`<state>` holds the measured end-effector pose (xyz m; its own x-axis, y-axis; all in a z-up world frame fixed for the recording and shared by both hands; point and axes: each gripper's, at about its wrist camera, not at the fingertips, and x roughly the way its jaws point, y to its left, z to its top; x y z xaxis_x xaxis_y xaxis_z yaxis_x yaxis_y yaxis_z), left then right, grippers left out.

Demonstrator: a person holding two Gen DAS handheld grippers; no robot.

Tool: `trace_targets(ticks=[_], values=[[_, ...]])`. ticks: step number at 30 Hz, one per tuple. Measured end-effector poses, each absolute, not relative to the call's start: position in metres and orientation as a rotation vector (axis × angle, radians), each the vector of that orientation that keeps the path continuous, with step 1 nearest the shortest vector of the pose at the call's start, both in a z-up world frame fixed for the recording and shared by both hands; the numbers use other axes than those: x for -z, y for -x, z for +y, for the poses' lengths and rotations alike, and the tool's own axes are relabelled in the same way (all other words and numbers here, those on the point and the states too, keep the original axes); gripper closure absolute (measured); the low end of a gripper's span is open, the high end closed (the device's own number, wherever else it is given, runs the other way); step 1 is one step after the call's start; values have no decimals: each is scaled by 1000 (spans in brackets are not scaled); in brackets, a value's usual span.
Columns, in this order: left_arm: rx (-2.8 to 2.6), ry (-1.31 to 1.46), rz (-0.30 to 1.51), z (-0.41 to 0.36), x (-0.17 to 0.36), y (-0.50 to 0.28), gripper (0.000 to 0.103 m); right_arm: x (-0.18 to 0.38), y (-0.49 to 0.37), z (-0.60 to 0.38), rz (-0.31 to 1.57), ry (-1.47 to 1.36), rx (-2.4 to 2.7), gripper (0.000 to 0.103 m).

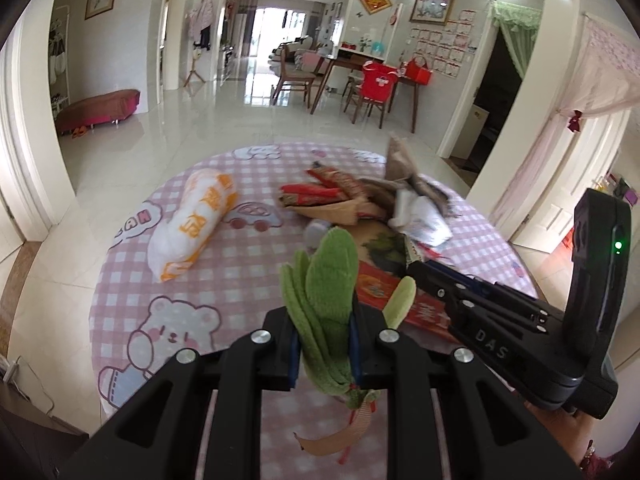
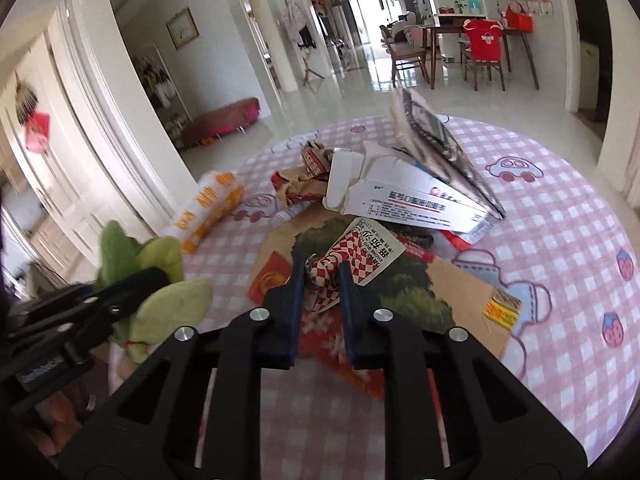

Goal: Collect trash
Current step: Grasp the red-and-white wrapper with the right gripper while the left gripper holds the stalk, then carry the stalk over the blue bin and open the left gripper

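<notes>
My left gripper (image 1: 323, 322) is shut on a green plush toy (image 1: 324, 280) with a tan ribbon, held above the round table's near side; it also shows at the left of the right wrist view (image 2: 160, 284). My right gripper (image 2: 323, 276) is shut on a red-and-white checked paper wrapper (image 2: 352, 256) over the trash pile. The pile holds a white medicine box (image 2: 420, 200), torn red snack packs (image 1: 316, 194), a brown paper bag (image 2: 452, 280) and red envelopes (image 1: 380, 288). The right gripper's body (image 1: 480, 312) shows in the left wrist view.
A round table with a pink checked cloth (image 2: 560, 240) carries everything. A white bag with orange print (image 1: 192, 220) lies at the left. Dining table and chairs (image 1: 372, 88) stand far behind on the tiled floor.
</notes>
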<state>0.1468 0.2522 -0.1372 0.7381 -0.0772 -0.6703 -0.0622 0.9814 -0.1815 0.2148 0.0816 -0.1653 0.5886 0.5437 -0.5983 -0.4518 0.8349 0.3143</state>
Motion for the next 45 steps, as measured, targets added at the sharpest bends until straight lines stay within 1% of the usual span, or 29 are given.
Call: trace_targets(ticks=[8, 14, 17, 20, 25, 27, 28, 29, 30, 31, 32, 38, 45], values=[[166, 120, 702, 168, 105, -134, 85, 129, -164, -16, 619, -285, -562, 88], [374, 8, 721, 56, 98, -140, 84, 119, -120, -126, 543, -354, -395, 88], [489, -72, 756, -19, 108, -148, 84, 126, -102, -191, 530, -384, -263, 88], [572, -141, 804, -83, 128, -158, 84, 140, -88, -242, 526, -417, -153, 88], [669, -197, 889, -167, 166, -172, 84, 166, -71, -311, 546, -459, -8, 88], [693, -202, 923, -192, 181, -181, 81, 176, -72, -333, 557, -477, 21, 88], [708, -198, 941, -204, 189, -186, 81, 180, -71, -342, 560, -485, 36, 88], [720, -199, 954, -212, 194, -188, 73, 186, -70, -353, 566, -497, 55, 88], [722, -208, 980, -224, 203, -193, 55, 191, -72, -361, 570, -506, 62, 88], [704, -219, 993, -232, 208, -197, 41, 196, -72, -369, 575, -518, 74, 88], [683, -231, 992, -241, 214, -200, 23, 201, -71, -372, 577, -521, 84, 88], [644, -245, 1025, -255, 236, -206, 22, 220, -76, -392, 613, -552, 101, 88], [571, -233, 1026, -222, 238, -213, 22, 221, -81, -379, 641, -561, 71, 88]])
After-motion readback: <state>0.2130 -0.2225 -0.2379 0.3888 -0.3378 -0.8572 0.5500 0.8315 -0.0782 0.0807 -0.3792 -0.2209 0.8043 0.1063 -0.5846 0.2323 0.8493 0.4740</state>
